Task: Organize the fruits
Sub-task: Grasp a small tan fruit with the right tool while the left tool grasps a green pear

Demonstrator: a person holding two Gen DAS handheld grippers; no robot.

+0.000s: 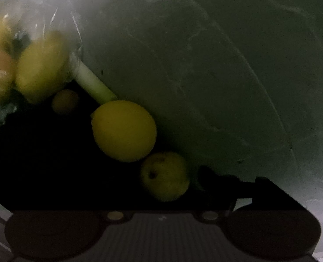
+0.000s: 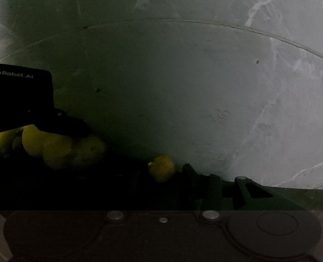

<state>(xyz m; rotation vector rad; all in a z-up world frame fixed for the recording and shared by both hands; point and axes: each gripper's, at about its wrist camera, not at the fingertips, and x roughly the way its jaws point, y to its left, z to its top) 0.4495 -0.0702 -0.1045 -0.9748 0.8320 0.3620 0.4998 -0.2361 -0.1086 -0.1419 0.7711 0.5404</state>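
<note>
Dim light falls across a pale marbled floor (image 1: 227,65), if floor it is, where yellow fruit lies scattered beside a dark surface. In the left wrist view a large lemon (image 1: 124,131) sits against the pale edge, a smaller spotted yellow-green fruit (image 1: 164,175) just beside it, and a small dull one (image 1: 65,101) further off. More yellow fruit shows through a clear plastic bag (image 1: 41,21) at upper left, close to a pale green stalk (image 1: 91,83).

In the right wrist view a single yellow fruit (image 2: 161,168) lies near the dark edge, and the left gripper (image 2: 61,124) reaches over a cluster of fruit (image 2: 61,148). Whether its jaws are open, closed or gripping a fruit cannot be told; they vanish into shadow. The right gripper's jaws are equally lost in the dark at the bottom of its own view.

The step in hand appears to be picking up loose fruit. Doing it well likely means centring the jaws on one round fruit before closing, squeezing gently, and watching for rolling toward the edge.

Much is obscured: the dark surface has no readable detail, the bag's contents are blurred, no destination container is visible, and the fruit's kind is uncertain.
</note>
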